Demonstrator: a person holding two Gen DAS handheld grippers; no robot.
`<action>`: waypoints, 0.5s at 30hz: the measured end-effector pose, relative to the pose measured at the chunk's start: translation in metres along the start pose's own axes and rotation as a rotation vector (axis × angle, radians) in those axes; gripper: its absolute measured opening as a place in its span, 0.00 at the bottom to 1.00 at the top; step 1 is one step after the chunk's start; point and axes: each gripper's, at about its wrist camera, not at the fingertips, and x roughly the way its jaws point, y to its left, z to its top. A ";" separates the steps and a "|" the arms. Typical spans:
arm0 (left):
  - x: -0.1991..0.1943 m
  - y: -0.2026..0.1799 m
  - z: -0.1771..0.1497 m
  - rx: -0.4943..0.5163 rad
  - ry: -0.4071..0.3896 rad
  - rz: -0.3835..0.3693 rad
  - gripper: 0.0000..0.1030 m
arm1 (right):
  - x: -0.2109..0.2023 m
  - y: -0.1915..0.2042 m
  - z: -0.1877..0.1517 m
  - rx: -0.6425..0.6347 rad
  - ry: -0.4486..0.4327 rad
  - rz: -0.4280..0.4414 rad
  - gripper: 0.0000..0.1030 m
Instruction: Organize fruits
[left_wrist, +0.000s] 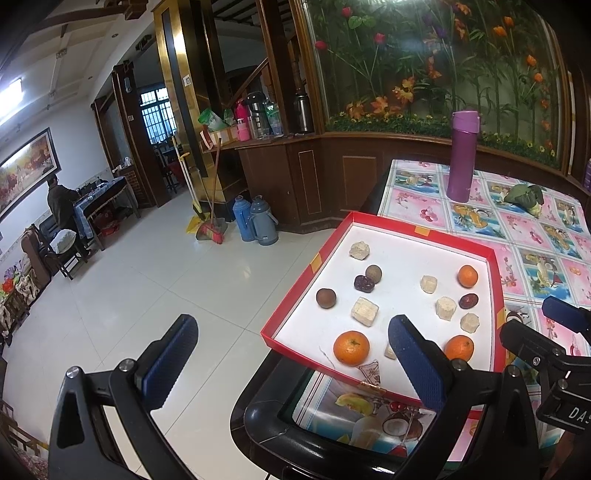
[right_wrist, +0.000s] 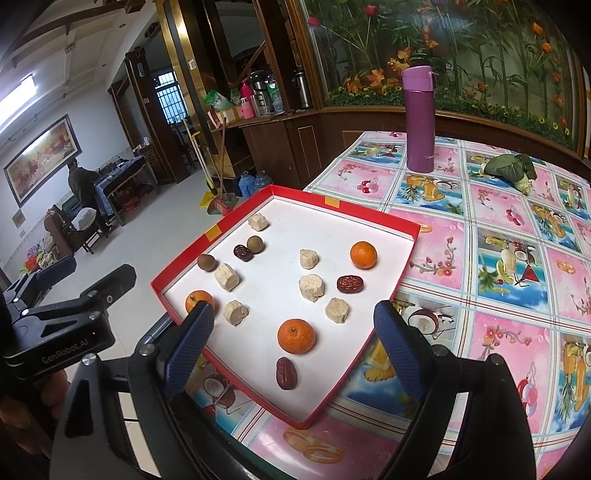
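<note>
A shallow red tray (right_wrist: 369, 221) with a white floor sits at the corner of the tabletop (right_wrist: 498, 258), which is covered in a pink, fruit-patterned cloth. Scattered in the tray are three oranges, pale cut chunks, dark red dates and small brown round fruits, all lying apart except one date touching a brown fruit near the far left. Your right hand-held gripper (right_wrist: 291, 347) hovers over the tray's near edge with its fingers spread wide and nothing between them; the nearest orange (right_wrist: 296, 336) lies in line with the gap between its blue pads, and a date (right_wrist: 287, 373) lies just nearer than that orange. Your left hand-held gripper (left_wrist: 291, 354) is also wide open and empty, held off the tray's left edge, with another orange (left_wrist: 351, 348) seen inside its gap. A purple bottle (right_wrist: 420, 120) stands upright beyond the tray, with a leafy green vegetable (right_wrist: 511, 170) to its right.
</note>
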 end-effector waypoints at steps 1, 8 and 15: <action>0.001 0.000 -0.001 0.000 0.001 0.000 1.00 | 0.000 0.000 0.000 0.000 0.001 -0.001 0.86; 0.000 -0.004 -0.001 0.003 0.002 -0.005 1.00 | 0.001 -0.001 0.000 0.002 0.002 -0.001 0.86; 0.001 -0.004 -0.002 0.005 0.008 -0.007 1.00 | 0.004 -0.003 -0.001 0.004 0.003 -0.006 0.86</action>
